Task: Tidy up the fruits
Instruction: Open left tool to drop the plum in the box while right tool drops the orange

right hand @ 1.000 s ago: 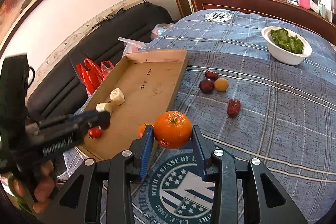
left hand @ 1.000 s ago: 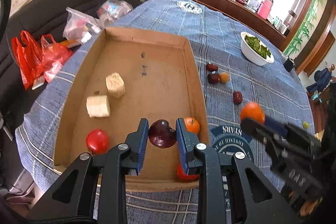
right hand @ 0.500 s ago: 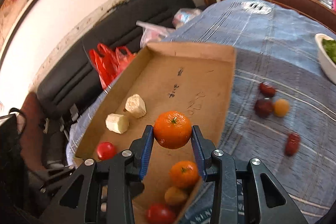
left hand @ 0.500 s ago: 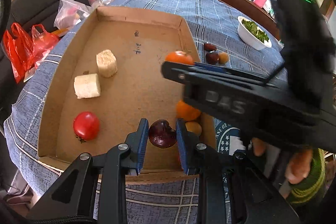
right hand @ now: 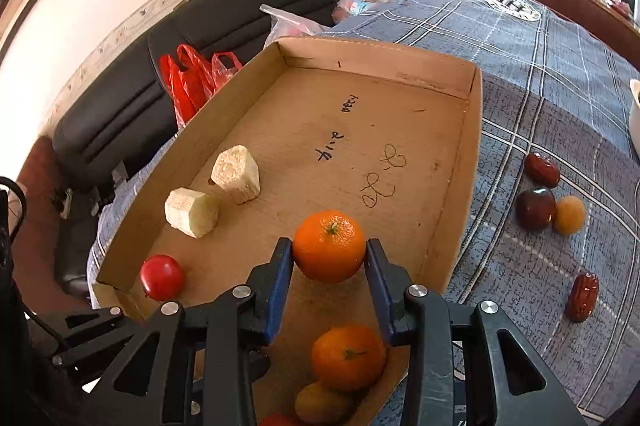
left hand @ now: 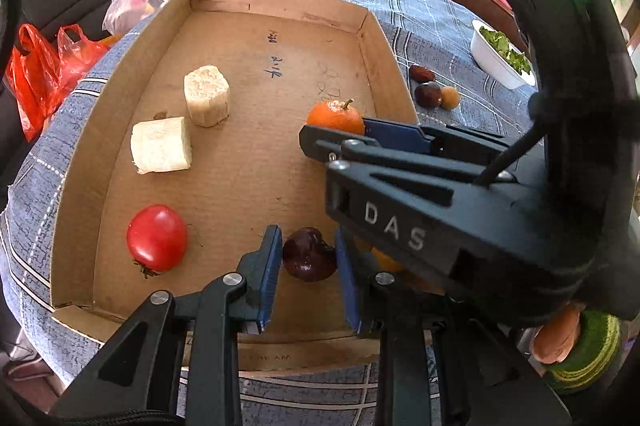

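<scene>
My left gripper [left hand: 308,258] is shut on a dark purple plum [left hand: 309,255], held low over the near end of the cardboard tray [left hand: 80,162]. My right gripper [right hand: 328,258] is shut on an orange mandarin [right hand: 329,245] and holds it over the tray's right half [right hand: 460,186]; the mandarin also shows in the left wrist view [left hand: 335,114]. In the tray lie a red tomato [left hand: 157,238], two pale sugarcane chunks [left hand: 162,145], a second mandarin [right hand: 349,351] and a small yellow-orange fruit [right hand: 320,402].
On the blue checked cloth right of the tray lie two red dates [right hand: 542,169], a dark plum [right hand: 534,208] and a small yellow fruit [right hand: 569,215]. A white bowl of greens [left hand: 500,60] stands further right. Red plastic bags [left hand: 44,66] and a black sofa are left of the table.
My right gripper has carried the mandarin from over the cloth to over the tray. My left gripper has held the plum low over the tray's near end with little movement.
</scene>
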Demonstrator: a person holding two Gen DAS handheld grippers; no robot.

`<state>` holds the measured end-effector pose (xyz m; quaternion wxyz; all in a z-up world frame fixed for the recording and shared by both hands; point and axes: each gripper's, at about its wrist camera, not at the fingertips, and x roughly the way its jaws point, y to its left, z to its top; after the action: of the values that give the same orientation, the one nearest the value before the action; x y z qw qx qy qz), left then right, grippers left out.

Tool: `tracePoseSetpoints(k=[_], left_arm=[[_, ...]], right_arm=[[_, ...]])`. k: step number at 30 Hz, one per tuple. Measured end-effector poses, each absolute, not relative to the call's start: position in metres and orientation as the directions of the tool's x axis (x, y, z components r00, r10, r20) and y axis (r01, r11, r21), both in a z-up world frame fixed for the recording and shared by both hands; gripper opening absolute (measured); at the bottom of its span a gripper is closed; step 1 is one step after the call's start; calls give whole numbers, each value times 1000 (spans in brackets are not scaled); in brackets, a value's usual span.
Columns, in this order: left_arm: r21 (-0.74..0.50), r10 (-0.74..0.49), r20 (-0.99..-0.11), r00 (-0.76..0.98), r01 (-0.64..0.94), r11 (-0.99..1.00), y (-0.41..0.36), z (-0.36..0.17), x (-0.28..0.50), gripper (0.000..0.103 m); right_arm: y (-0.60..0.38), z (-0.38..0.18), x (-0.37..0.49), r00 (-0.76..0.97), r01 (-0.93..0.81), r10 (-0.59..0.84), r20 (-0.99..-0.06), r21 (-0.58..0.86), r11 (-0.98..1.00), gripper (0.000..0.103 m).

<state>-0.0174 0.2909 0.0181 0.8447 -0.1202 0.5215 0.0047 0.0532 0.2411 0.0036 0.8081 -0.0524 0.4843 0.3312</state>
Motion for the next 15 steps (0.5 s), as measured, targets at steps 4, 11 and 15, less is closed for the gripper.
tracePoseSetpoints(k=[4,11,15], left_arm=[[-212,-123,-889,440,-158,964,296,18,-18,39],[-199,-98,-878,468,-171,965,300,31,-26,39],[-182,-78,-870,487,-169,969,295,40,-31,39]], right_arm=[[242,5,51,308,-585,480,-822,234,776,43],[225,24,45,350,-569,499,-793,243,785,51],[204,37,37,374,-545,522,-766,273,793,51]])
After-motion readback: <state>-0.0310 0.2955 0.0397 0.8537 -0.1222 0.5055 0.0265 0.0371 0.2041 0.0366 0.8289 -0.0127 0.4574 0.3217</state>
